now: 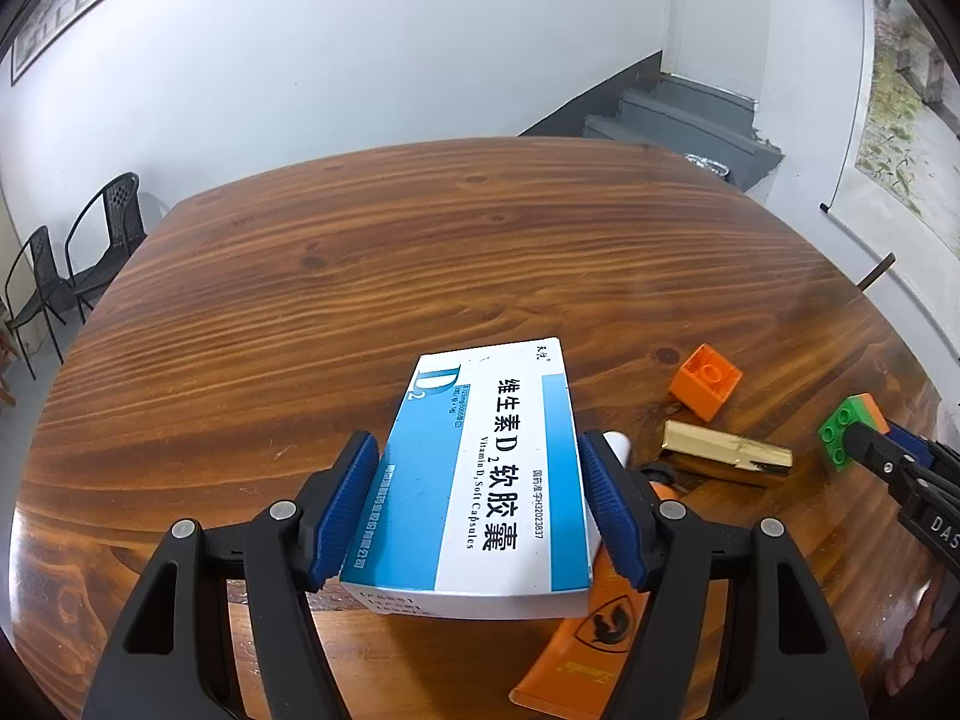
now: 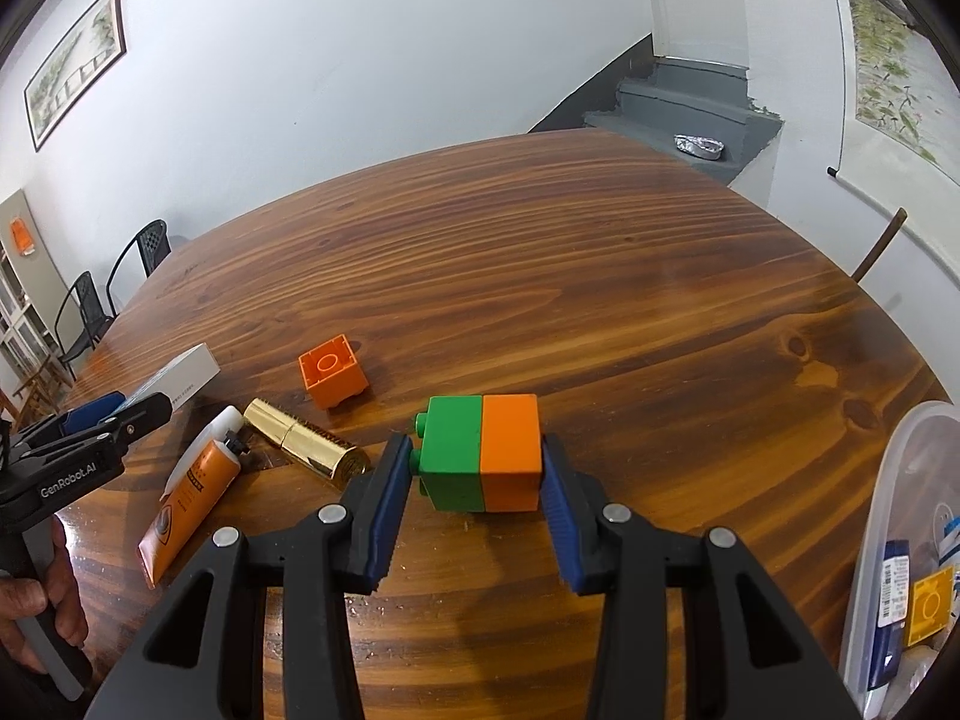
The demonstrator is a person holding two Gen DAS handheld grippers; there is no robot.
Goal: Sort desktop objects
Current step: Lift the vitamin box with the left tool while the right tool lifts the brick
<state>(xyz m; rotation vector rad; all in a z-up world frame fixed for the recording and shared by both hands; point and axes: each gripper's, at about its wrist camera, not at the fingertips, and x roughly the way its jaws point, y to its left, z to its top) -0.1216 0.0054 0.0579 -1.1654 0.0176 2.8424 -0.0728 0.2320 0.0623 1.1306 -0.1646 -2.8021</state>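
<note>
My left gripper (image 1: 477, 510) is shut on a blue and white vitamin D2 box (image 1: 480, 480) and holds it above the wooden table (image 1: 360, 252). My right gripper (image 2: 477, 501) is shut on a joined green and orange brick block (image 2: 483, 453), held just over the table. A loose orange brick (image 2: 332, 378) lies on its side beyond a gold tube (image 2: 306, 444). An orange tube with a white cap (image 2: 186, 492) lies to the left. In the left wrist view the orange brick (image 1: 705, 381), gold tube (image 1: 726, 450) and orange tube (image 1: 591, 648) show too.
A clear plastic bin (image 2: 888, 510) holding several items stands at the table's right edge. Black chairs (image 1: 78, 264) stand at the far left by the wall. Grey steps (image 2: 678, 108) rise behind the table.
</note>
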